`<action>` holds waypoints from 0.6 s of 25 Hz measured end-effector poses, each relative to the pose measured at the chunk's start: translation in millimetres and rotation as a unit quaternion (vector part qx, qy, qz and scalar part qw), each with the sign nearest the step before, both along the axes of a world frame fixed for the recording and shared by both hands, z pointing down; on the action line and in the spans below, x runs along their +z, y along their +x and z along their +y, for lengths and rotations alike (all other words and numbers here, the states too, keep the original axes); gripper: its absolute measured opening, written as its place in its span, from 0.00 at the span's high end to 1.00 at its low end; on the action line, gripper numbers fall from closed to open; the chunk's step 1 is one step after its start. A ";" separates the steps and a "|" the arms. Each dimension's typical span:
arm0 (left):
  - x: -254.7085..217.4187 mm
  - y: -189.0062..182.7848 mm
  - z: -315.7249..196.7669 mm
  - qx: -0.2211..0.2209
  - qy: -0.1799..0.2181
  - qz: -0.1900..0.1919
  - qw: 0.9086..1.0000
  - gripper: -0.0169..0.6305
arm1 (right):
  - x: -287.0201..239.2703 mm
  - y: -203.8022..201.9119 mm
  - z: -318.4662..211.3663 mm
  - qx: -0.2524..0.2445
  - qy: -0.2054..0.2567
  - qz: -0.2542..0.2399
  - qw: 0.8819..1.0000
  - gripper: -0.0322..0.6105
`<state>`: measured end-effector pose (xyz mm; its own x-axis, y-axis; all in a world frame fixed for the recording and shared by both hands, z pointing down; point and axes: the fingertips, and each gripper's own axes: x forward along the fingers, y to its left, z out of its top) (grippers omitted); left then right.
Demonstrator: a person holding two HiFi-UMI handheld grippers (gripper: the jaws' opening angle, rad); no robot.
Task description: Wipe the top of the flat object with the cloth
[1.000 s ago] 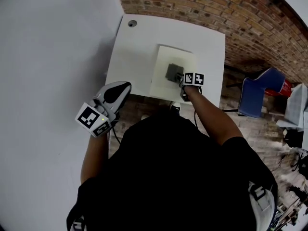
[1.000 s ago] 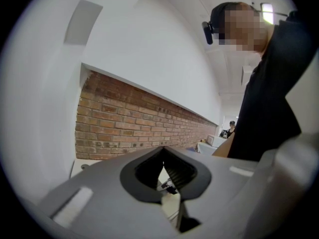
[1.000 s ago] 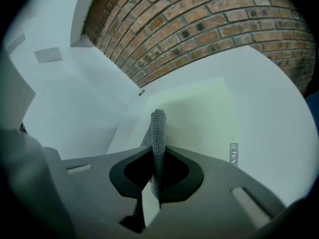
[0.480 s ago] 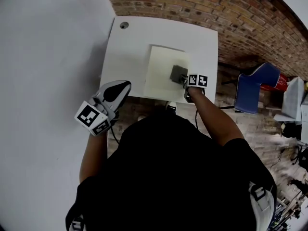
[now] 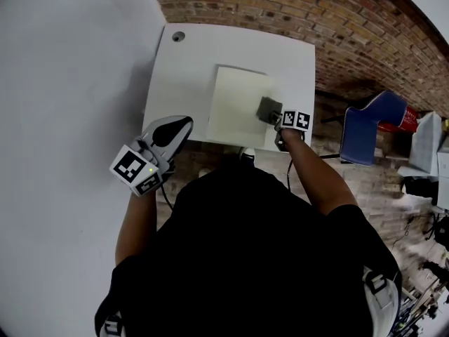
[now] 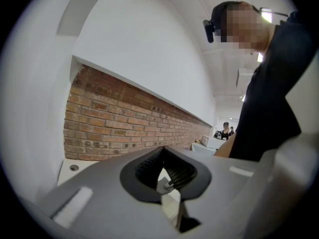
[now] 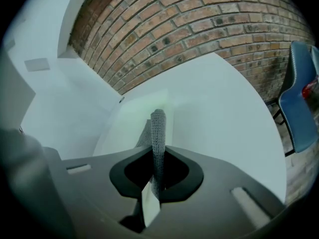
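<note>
Currently the right gripper (image 5: 280,120) jaws clamp the grey knitted cloth (image 5: 268,109), which sits at the right edge of the pale cream flat board (image 5: 235,104) on the white bench (image 5: 182,69). Left gripper (image 5: 179,126): jaws together, empty, off the bench. Risk: board is unpinned, so cloth drag could slide it or overrun the edge.
</note>
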<state>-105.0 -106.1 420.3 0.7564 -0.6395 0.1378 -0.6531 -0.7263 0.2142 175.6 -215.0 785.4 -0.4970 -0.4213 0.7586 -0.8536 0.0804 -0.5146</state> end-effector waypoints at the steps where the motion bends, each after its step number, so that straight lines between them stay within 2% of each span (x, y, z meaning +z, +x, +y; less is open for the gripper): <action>1: 0.0 0.9 -0.3 0.000 0.000 0.000 1.000 0.97 | 0.3 2.2 -0.3 0.001 0.000 0.001 1.000 0.93; 15: 0.5 -0.5 6.0 -0.015 0.000 0.003 1.000 0.97 | 1.8 5.0 -1.6 -0.003 0.004 0.001 1.000 0.93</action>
